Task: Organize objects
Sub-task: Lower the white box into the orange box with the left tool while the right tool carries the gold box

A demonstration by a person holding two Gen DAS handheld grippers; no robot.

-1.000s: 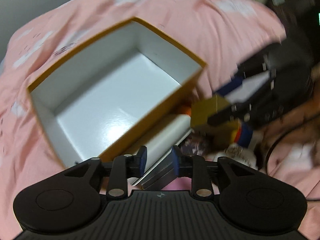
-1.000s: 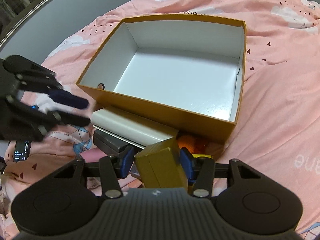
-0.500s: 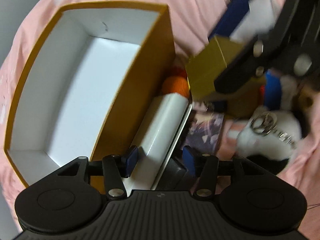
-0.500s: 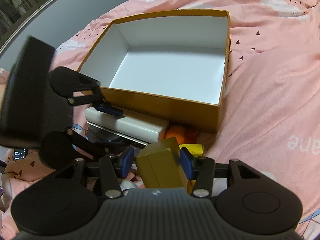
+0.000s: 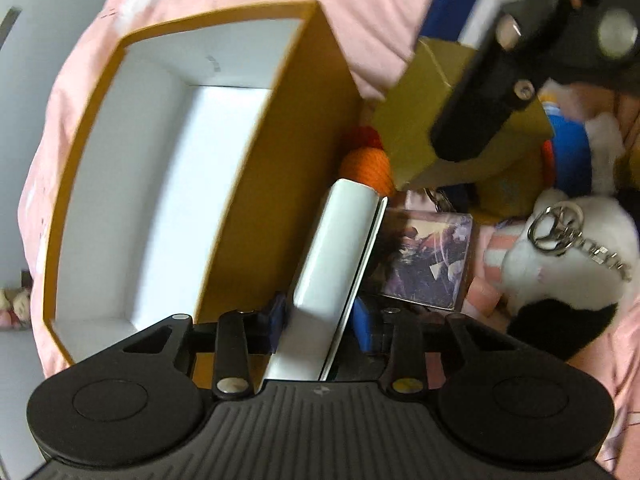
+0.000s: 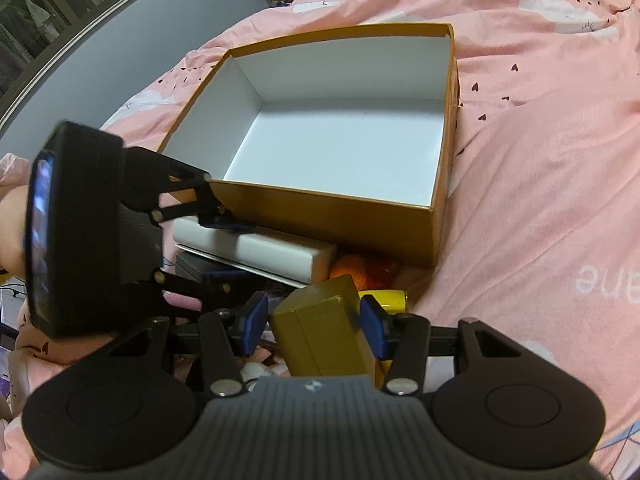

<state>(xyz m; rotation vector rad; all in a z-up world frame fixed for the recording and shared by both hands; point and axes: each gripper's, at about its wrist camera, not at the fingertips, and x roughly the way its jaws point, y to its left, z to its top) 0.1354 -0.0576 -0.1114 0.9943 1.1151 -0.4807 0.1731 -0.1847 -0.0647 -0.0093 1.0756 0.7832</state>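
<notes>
On a pink bedspread [image 6: 540, 160], an empty orange box [image 6: 320, 212] with a white inside waits at the centre of the right wrist view, while two hand-held grippers work the clutter along its near wall. The left gripper [image 5: 320, 320] straddles a long white case [image 5: 340, 248] that lies just beside that wall, at lower centre of its own view; its jaws are closing, the case between them. The right gripper [image 6: 314, 326] clamps a small mustard-yellow carton [image 6: 320, 332] at the bottom of its frame. Both items look like light, stiff cardboard with smooth sides, likely to slip if pinched at a corner, so flat opposite faces near the middle seem the safest hold. The box rim stands higher than the case, so anything bound for it must clear that edge. Room is tight: an orange knitted toy [image 5: 368, 164], a picture card [image 5: 428, 256] and a plush keyring [image 5: 572, 264] crowd the right, while the bedspread beyond the box lies open.
</notes>
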